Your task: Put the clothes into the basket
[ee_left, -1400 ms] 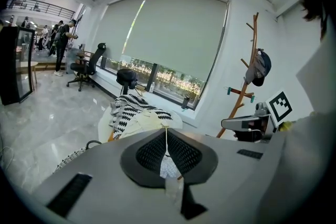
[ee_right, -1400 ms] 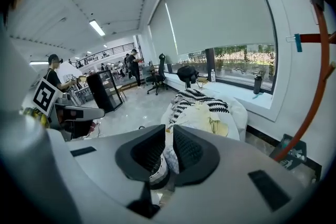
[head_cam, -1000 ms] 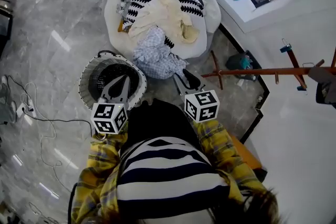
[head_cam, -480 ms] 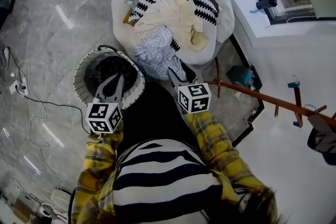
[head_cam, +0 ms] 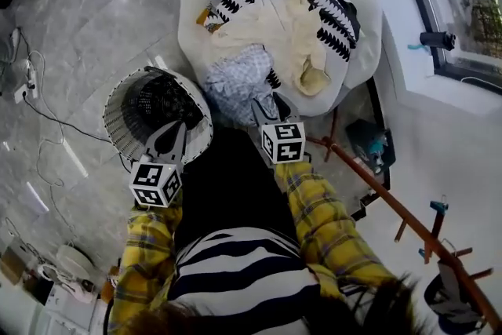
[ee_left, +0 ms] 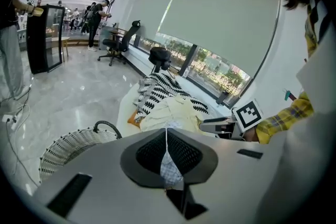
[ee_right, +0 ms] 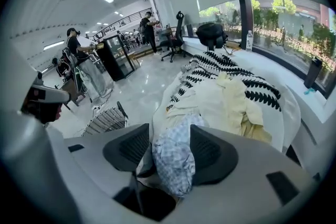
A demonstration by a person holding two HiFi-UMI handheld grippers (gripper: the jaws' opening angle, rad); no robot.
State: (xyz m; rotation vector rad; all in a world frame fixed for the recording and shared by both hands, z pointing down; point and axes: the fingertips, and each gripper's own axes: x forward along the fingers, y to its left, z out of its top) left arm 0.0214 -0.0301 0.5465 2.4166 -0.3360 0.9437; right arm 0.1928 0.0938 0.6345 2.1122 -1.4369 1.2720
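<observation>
- Only the right gripper view shows the right gripper point(ee_right: 169, 134) with wide, just-opened jaws flanking the crumpled blue-and-white checked cloth point(ee_right: 173, 162) at the round white cushion's point(ee_right: 286, 110) near edge.
- Head view: left gripper point(head_cam: 175, 133), jaws together, over the white wicker basket's point(head_cam: 116, 102) near rim.

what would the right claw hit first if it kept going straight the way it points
Most likely the blue checked garment, at the near edge of the pile on the white cushion. The right claw points down at it, jaws just opening with that cloth between them; depth is unclear.
</observation>
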